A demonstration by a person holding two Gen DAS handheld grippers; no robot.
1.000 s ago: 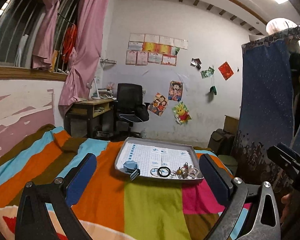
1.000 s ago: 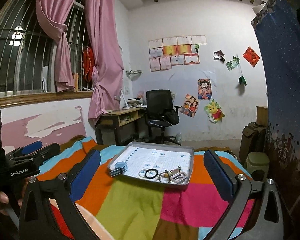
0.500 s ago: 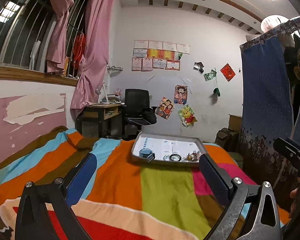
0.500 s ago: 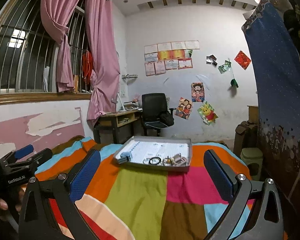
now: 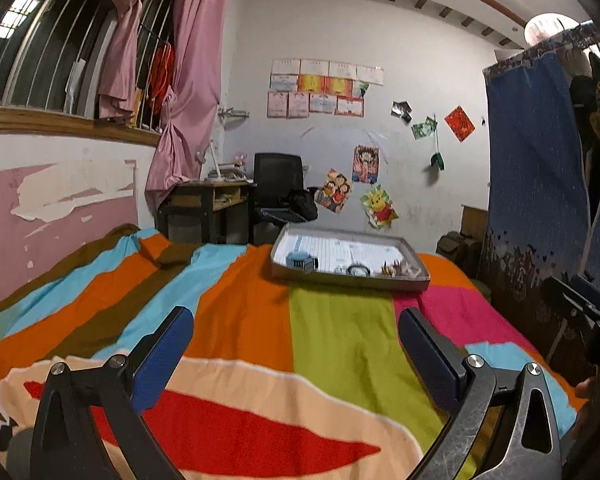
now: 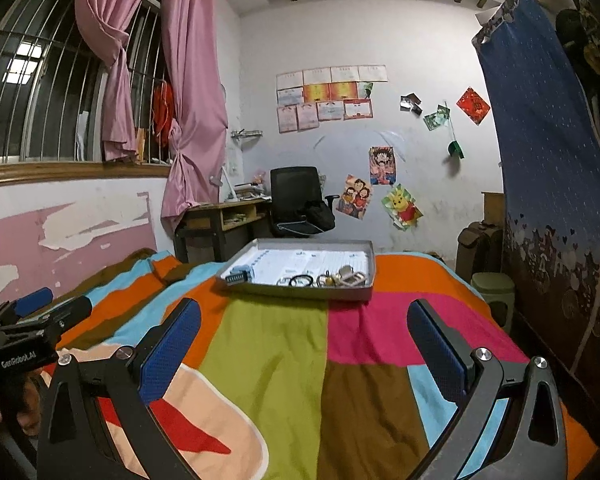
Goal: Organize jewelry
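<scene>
A shallow grey tray with a white gridded liner lies far off on the striped blanket. In it are a small blue box, a black ring and a cluster of metal jewelry pieces. My left gripper is open and empty, well short of the tray. In the right wrist view the tray holds the blue box, the black ring and the metal pieces. My right gripper is also open and empty, held back over the blanket.
The striped blanket covers the bed. Beyond it stand a wooden desk and a black office chair. A blue curtain hangs on the right, with a green bin below. The left gripper shows at the left edge.
Both grippers have drawn back from the tray and dropped lower, so the tray looks smaller and farther away. Both stay open and empty.
</scene>
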